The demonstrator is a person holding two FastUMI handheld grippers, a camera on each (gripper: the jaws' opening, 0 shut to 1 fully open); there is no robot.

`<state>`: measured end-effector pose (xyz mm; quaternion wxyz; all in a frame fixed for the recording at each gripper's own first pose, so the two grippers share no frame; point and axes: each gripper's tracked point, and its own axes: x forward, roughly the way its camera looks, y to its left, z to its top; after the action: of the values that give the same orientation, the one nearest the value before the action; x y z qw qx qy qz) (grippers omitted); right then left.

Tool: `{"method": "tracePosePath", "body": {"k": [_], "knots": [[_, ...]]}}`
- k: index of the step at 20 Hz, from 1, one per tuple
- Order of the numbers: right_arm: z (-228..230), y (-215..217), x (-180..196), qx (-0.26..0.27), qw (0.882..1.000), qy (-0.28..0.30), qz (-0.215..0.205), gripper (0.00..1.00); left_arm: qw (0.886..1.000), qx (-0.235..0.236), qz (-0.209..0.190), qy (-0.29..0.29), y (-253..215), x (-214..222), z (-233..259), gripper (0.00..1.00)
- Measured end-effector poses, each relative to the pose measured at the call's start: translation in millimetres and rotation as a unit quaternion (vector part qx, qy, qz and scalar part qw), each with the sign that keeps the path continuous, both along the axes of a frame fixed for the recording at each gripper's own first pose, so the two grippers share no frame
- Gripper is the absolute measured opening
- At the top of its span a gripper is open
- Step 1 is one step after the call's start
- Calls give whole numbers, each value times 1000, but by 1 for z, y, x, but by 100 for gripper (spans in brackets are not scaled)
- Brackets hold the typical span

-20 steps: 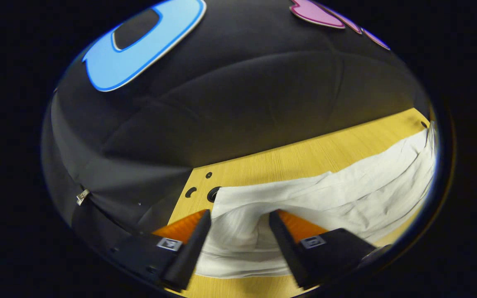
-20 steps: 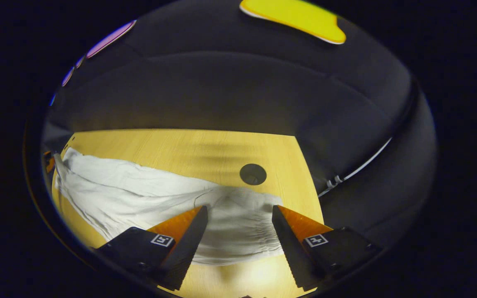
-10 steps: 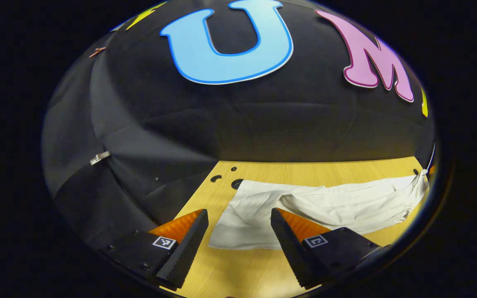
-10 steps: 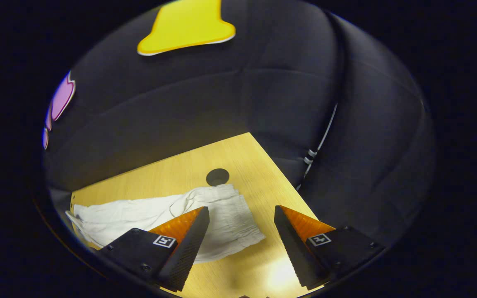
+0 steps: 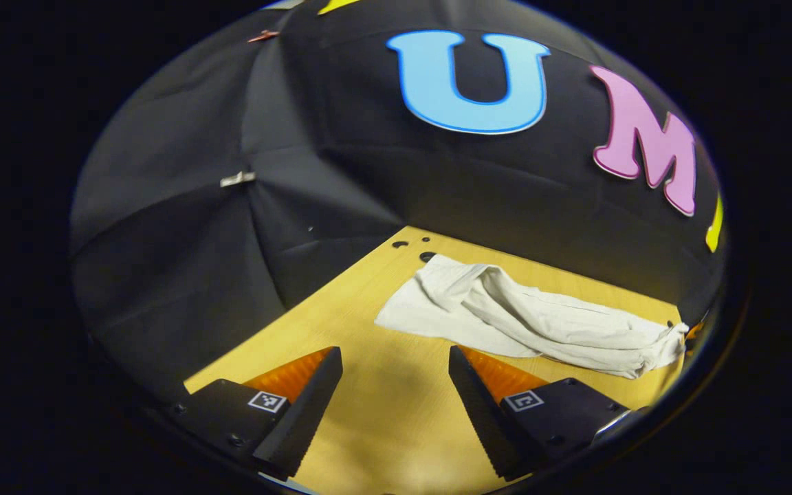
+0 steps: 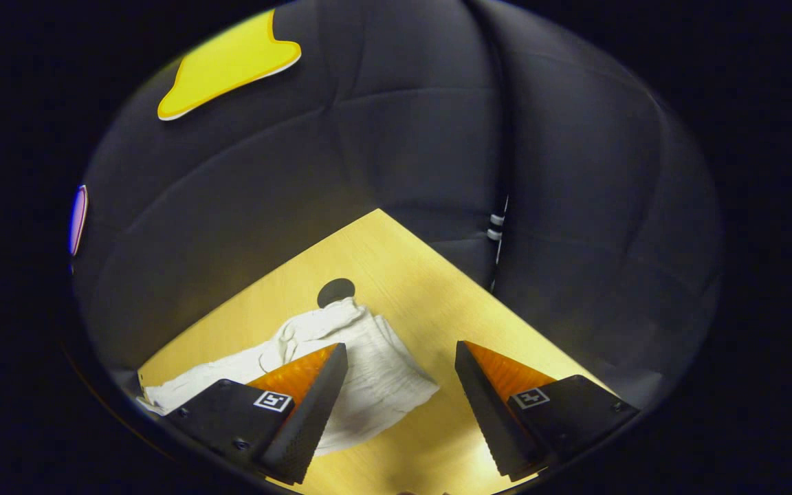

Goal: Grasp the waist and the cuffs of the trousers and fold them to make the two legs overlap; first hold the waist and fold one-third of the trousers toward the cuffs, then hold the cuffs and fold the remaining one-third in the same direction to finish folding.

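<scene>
Wooden tabletop (image 5: 368, 323) carries white trousers (image 5: 526, 323), legs overlapped lengthwise. Both grippers, left (image 5: 396, 405) and right (image 6: 401, 405), spread, empty, now backed off from cloth. Leg-overlap fold looks done; waist third-fold likely next.

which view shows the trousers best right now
The left gripper view: the white trousers lie whole on the wooden table, end to end, clear of that gripper's fingers. In the right gripper view the trousers are partly hidden behind one finger, with their far end cut off at the edge.
</scene>
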<state>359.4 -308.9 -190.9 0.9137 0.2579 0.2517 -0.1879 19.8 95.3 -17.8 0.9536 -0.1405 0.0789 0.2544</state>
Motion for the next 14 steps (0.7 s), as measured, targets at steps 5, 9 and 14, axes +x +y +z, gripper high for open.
{"method": "tracePosePath", "body": {"k": [5,9,14], "knots": [[-17,11,-1,-49,998,22,14,99,999,-30,27,11,3,-13,-21,98],[-39,8,-2,-47,998,44,9,100,999,-30,28,12,-4,-18,-18,98],[-39,8,-5,-84,996,38,18,96,999,-20,9,24,-14,-19,-19,97]]}}
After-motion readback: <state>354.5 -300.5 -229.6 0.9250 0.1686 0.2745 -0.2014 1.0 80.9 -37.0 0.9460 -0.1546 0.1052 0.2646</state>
